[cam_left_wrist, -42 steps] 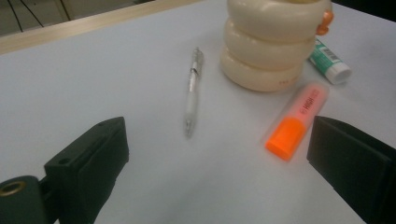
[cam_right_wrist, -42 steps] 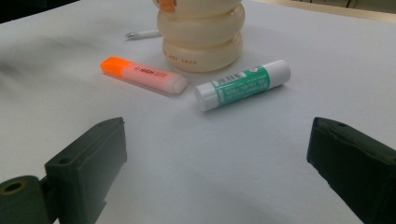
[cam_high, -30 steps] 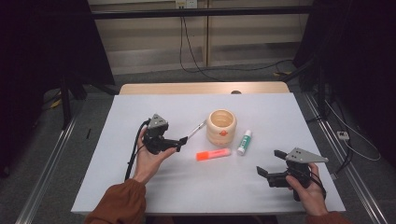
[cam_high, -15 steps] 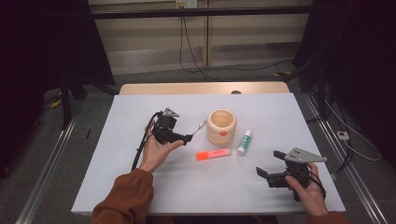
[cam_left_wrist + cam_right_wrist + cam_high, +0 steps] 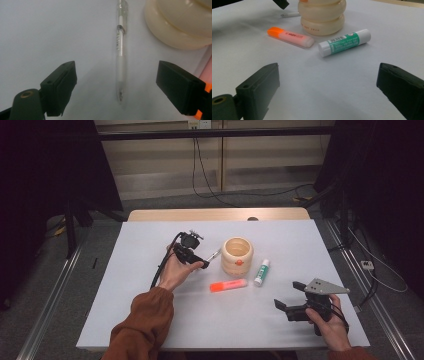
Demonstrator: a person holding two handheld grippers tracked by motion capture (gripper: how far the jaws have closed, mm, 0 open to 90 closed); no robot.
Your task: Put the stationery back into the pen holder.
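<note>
lining up on the pen
my left gripper (image 5: 117, 92) fingers wide open around the pen (image 5: 120, 62), centre frame; next, i close.

- I count one pen (image 5: 121, 52), clear and white.
- One cream holder (image 5: 237, 255), made of stacked rings.
- One orange highlighter (image 5: 290, 36).
- One green-and-white glue stick (image 5: 344, 42).
- Two grippers in my hands: the left gripper (image 5: 199, 261) and the right gripper (image 5: 289, 296).
- All on one table (image 5: 150, 320).
</note>
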